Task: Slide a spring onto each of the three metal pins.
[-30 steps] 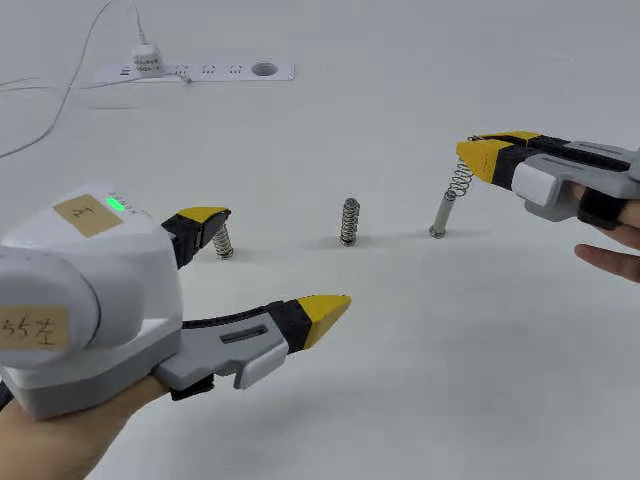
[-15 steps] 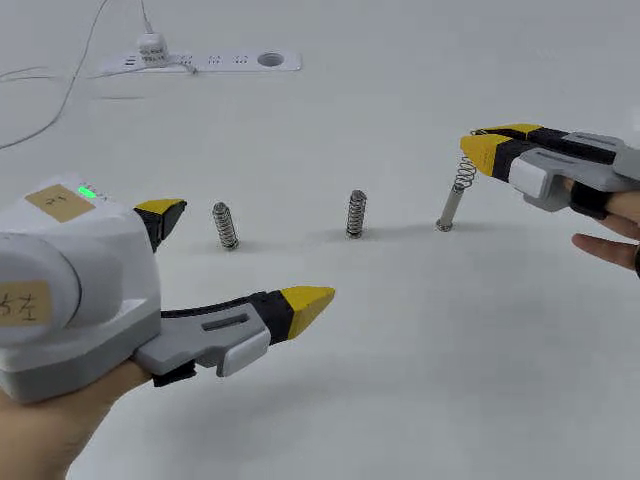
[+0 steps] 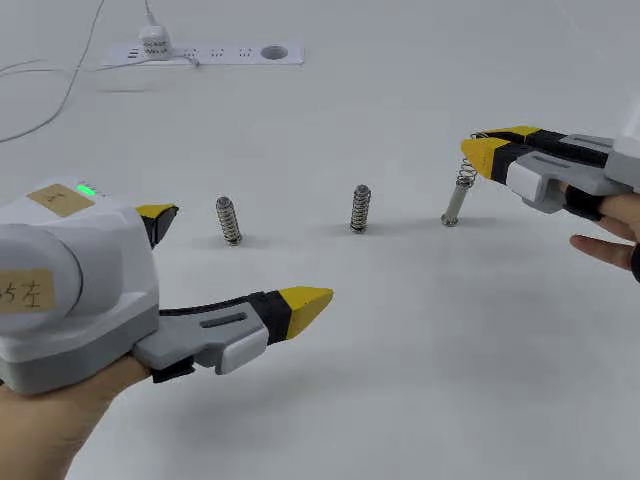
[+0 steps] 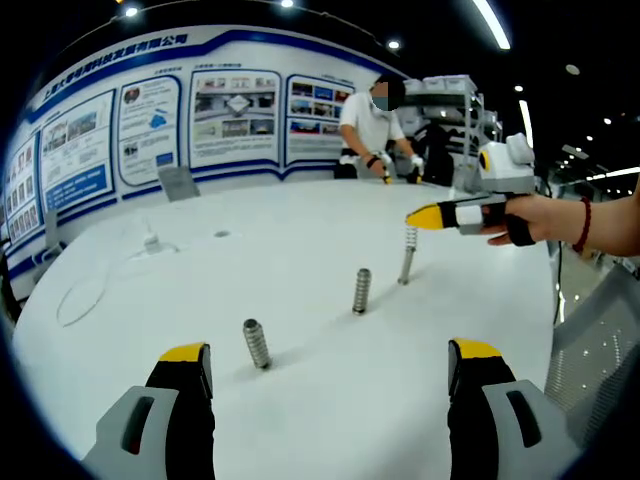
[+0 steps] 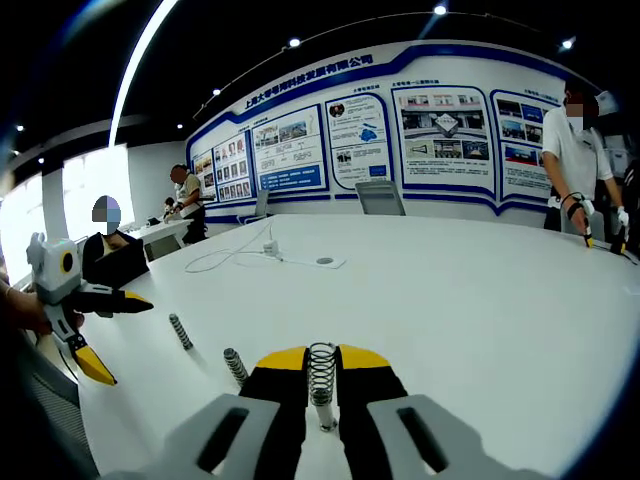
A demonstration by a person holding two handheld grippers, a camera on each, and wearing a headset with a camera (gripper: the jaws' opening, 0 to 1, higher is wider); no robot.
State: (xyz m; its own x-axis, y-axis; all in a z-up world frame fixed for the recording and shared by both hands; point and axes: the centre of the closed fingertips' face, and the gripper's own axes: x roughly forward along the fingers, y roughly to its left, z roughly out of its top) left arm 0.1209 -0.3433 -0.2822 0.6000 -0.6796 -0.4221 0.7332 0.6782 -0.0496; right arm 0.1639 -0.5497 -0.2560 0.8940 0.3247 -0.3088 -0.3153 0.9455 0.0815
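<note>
Three metal pins stand in a row on the white table. The left pin [image 3: 229, 220] [image 4: 257, 343] and the middle pin [image 3: 360, 208] [image 4: 361, 291] each carry a spring. The right pin [image 3: 454, 206] [image 4: 407, 258] leans, with a spring [image 3: 463, 176] [image 5: 321, 372] around its top. My right gripper [image 3: 481, 152] [image 5: 321, 362] is shut on that spring. My left gripper [image 3: 235, 255] [image 4: 330, 355] is open and holds nothing, a little nearer me than the left pin.
A white power strip [image 3: 200, 53] with a plug and cable lies at the far edge of the table [image 3: 400, 330]. Behind the table in the gripper views are several people and a wall of display boards.
My left gripper has drawn back to the left, away from the left pin and its spring. The right gripper stays shut on the spring at the leaning pin.
</note>
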